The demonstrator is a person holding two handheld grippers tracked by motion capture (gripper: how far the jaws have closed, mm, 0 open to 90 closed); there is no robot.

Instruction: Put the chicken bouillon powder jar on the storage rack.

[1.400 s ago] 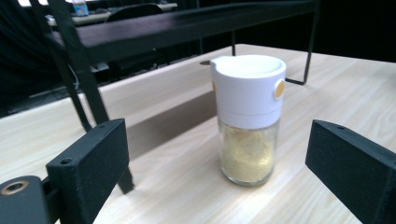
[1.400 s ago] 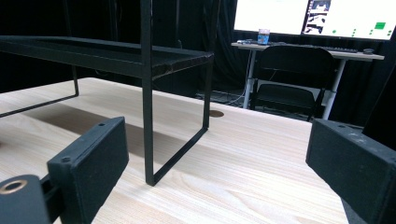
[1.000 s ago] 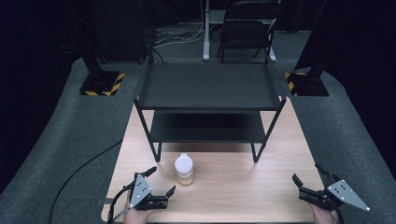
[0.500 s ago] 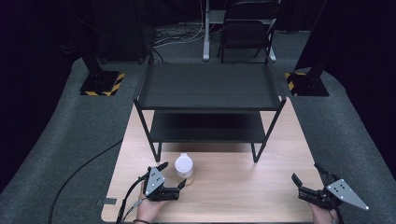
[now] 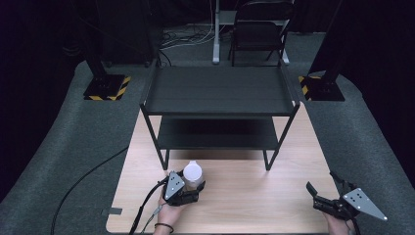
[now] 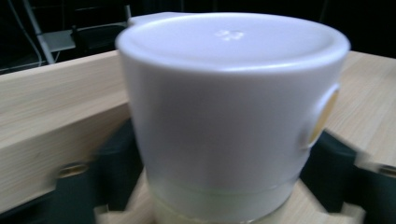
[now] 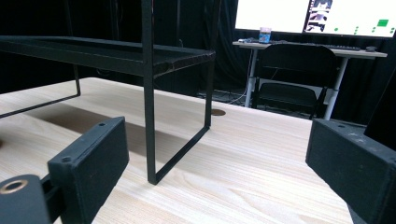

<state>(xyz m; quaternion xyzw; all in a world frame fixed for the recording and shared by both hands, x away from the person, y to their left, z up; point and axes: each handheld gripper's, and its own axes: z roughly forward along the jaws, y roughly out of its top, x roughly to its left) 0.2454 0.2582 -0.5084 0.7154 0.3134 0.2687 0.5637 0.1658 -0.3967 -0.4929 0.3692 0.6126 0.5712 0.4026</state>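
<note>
A small bottle with a white cap stands upright on the wooden table, just in front of the black shelf rack's left leg. My left gripper is open, with one jaw on each side of the bottle's lower body. In the left gripper view the white cap looms very close, above a pale translucent body. I cannot tell whether the jaws touch it. My right gripper rests open and empty near the table's front right corner. Its black jaws stand wide apart in the right gripper view.
A black two-tier shelf rack stands on the far half of the table; its front right leg rises just ahead of my right gripper. A chair and a desk stand behind. A black cable trails off the left side.
My left gripper has moved forward and right from the front edge until its jaws flank the bottle. The bottle and the right gripper have stayed put.
</note>
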